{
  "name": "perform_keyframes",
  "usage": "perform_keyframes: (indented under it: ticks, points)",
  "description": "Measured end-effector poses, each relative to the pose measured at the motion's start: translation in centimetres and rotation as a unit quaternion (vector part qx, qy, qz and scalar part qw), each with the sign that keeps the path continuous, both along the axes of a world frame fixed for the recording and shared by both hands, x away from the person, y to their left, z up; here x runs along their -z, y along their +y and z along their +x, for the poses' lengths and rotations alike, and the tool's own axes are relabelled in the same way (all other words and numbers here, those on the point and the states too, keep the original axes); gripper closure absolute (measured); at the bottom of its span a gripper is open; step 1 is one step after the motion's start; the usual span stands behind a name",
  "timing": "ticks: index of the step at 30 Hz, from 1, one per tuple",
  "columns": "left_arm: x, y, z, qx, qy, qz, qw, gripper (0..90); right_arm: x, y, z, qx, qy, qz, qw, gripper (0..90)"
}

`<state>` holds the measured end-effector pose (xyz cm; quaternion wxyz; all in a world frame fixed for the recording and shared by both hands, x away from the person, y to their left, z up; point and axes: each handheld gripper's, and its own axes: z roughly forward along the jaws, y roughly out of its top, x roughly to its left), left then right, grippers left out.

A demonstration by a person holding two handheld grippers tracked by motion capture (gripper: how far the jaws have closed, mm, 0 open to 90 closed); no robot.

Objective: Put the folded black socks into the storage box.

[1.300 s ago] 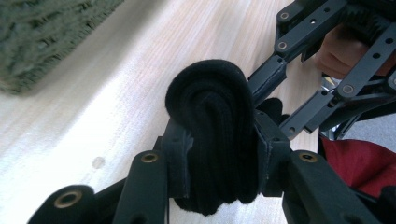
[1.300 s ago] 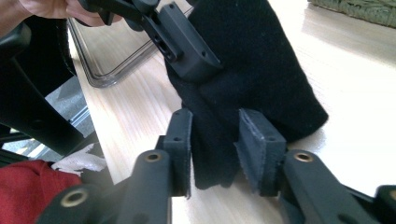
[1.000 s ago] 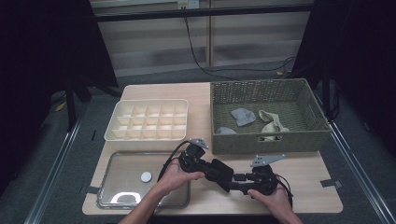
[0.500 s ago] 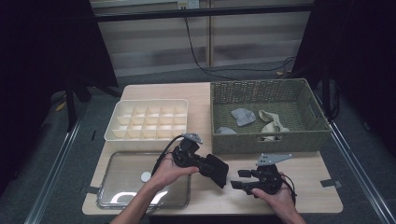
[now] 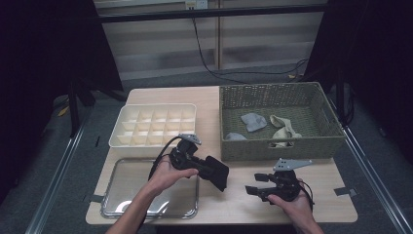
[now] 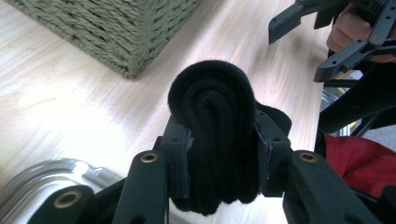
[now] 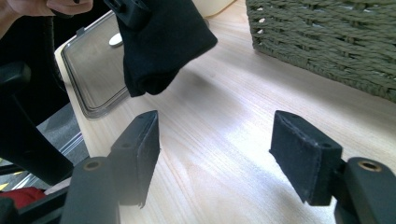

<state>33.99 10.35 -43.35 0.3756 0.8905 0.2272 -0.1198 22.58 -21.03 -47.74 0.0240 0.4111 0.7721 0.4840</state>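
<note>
Left gripper (image 5: 214,171) fingers clamp a folded black sock (image 6: 214,140), its roll visible end-on; right gripper (image 5: 258,184), previously touching the sock, has just been opening, nothing between its fingers

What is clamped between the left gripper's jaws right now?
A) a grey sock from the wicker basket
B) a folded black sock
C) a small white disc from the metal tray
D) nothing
B: the left gripper pinches a folded black sock between its pads above the wooden table.

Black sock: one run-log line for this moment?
left gripper: shut on rolled black sock | right gripper: jaws just opening, nothing between | sock above table, beside wicker basket
</note>
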Motion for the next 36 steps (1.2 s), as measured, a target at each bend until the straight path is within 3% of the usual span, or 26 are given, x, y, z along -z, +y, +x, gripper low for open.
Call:
perform_keyframes:
  ticks: [3,4,10,22,36]
  points:
    - [-0.5,0.4,0.2,-0.007,0.0,0.004,1.0,62.6,-0.1,-0.1,0.0,0.003,0.0,0.001,1.0,31.9]
    - [-0.6,0.6,0.3,-0.01,0.005,-0.006,0.9999,62.6,-0.1,-0.2,0.0,0.003,-0.001,0.001,1.0,31.7]
    - [-1.4,1.5,0.7,-0.009,-0.006,0.011,0.9999,62.7,-0.1,-0.5,0.0,0.008,-0.004,0.002,1.0,30.6]
    - [-2.9,2.6,1.2,-0.017,-0.014,0.015,0.9996,62.9,-0.1,-0.6,0.1,0.013,-0.002,0.001,0.9999,29.5]
    - [-6.1,4.9,2.9,-0.038,-0.034,0.025,0.9984,63.0,0.0,-0.7,0.3,0.016,0.001,0.0,0.9999,29.3]
